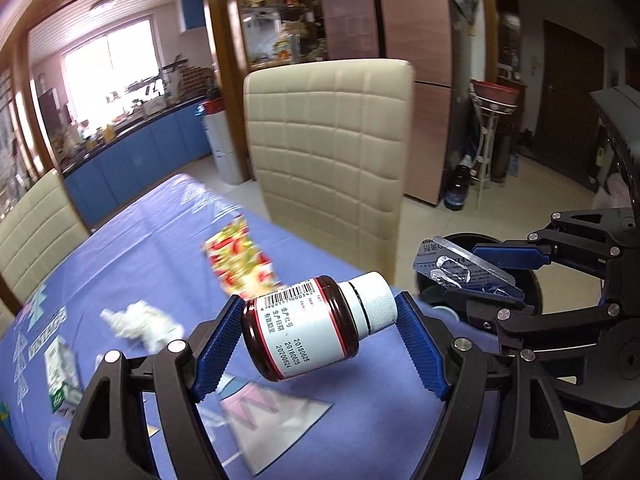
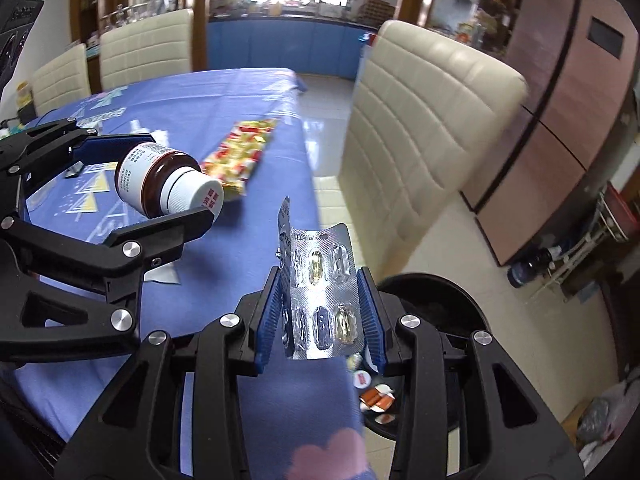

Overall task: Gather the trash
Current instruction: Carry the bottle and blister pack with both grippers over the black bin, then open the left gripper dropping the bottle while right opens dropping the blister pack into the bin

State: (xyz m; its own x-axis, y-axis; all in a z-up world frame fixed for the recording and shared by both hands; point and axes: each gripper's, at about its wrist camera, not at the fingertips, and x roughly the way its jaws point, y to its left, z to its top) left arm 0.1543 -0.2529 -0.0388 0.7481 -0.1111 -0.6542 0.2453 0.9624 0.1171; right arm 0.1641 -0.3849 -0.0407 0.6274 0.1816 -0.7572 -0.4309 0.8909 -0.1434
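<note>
My left gripper point(image 1: 320, 332) is shut on a brown pill bottle point(image 1: 308, 332) with a white cap and white label, held on its side above the blue tablecloth point(image 1: 120, 272). The bottle also shows in the right wrist view point(image 2: 160, 182). My right gripper point(image 2: 320, 312) is shut on a silver blister pack point(image 2: 320, 292) of capsules, held upright near the table edge, above a black bin point(image 2: 436, 300). From the left wrist view the pack point(image 1: 464, 272) hangs over the bin point(image 1: 528, 276). A colourful wrapper point(image 1: 240, 260) and a crumpled tissue point(image 1: 140, 320) lie on the table.
A cream chair point(image 1: 328, 152) stands at the table's far side, close to the bin. A green and white box point(image 1: 60, 372) lies at the table's left. The bin holds several scraps point(image 2: 376, 396). A pink fridge point(image 2: 560, 120) and a stand with bottles are at the right.
</note>
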